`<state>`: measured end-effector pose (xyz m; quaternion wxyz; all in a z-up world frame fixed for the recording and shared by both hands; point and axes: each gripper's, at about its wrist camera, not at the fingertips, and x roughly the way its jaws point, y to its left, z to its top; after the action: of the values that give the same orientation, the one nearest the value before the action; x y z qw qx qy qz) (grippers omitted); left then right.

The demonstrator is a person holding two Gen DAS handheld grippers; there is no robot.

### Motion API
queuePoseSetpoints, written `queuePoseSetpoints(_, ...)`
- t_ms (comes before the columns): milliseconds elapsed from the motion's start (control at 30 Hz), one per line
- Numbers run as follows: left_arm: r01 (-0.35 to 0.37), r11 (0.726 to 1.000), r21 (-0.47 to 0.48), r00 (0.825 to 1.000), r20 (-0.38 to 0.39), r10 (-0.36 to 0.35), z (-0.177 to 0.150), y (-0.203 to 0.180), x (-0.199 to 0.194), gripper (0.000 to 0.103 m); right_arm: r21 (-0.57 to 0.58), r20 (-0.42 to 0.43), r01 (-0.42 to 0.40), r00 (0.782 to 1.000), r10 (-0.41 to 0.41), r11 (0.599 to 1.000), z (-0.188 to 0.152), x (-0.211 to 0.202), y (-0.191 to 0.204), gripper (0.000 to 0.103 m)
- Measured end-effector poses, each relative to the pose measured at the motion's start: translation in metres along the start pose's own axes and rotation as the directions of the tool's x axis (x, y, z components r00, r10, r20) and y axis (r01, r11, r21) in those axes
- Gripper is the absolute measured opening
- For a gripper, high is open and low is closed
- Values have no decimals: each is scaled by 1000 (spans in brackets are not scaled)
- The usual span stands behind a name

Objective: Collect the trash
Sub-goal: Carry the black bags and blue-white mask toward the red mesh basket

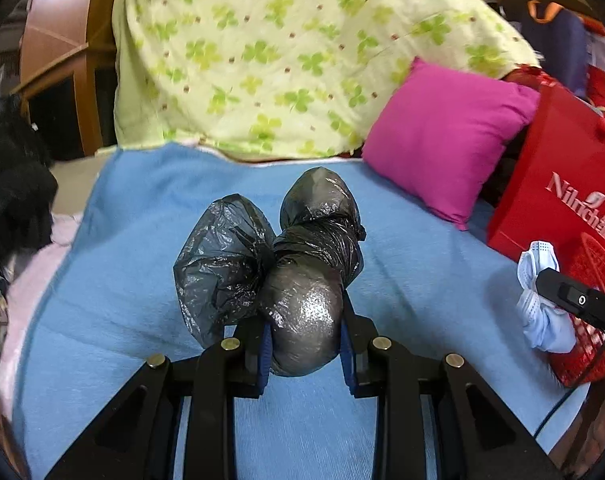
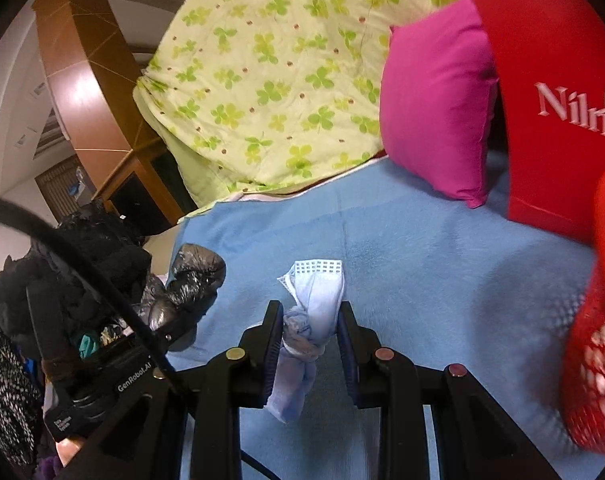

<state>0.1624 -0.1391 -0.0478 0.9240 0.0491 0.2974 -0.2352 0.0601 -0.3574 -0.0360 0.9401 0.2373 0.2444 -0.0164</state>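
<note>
Two grippers each carry trash above the blue blanket (image 1: pixel 150 216). Left gripper (image 1: pixel 304 344) is clamped on a knotted black plastic bag (image 1: pixel 298 264) stretching toward 12 o'clock; right gripper (image 2: pixel 309 346) pinches a crumpled blue face mask (image 2: pixel 314 308), red mesh basket (image 2: pixel 598 360) at 3 o'clock.

You can read white lettering "Nilrich", followed by unclear characters, on the glossy red paper shopping bag (image 1: pixel 558 184). On the black plastic body of your left gripper (image 2: pixel 114 376) stands "GenRobot.AI"; its smaller label is illegible.
</note>
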Motion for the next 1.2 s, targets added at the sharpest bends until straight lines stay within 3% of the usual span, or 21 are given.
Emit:
queuePoseSetpoints(133,9,1000,-28,1000,-12,-9,-20,-2,-20,30,-33,20,-4,1000,5,999,-17,-27,6,29)
queuePoseSetpoints(267,-28,1000,3,1000,-12,28,-41,-6,-35,30,-82,37,2,999,1,997,-31,-48,9,29)
queuePoseSetpoints(500,-1,1000,15,999,-36,2,-81,-9,-60,30,-90,60,-2,998,7,996,-54,-79,8,29)
queuePoseSetpoints(800,25,999,35,998,-63,-23,-109,-19,-90,30,-87,88,-17,996,24,996,-68,-103,8,29)
queuePoseSetpoints(1200,59,997,45,997,-51,-57,-108,-38,-117,30,-94,128,-48,990,60,994,-65,-113,5,29)
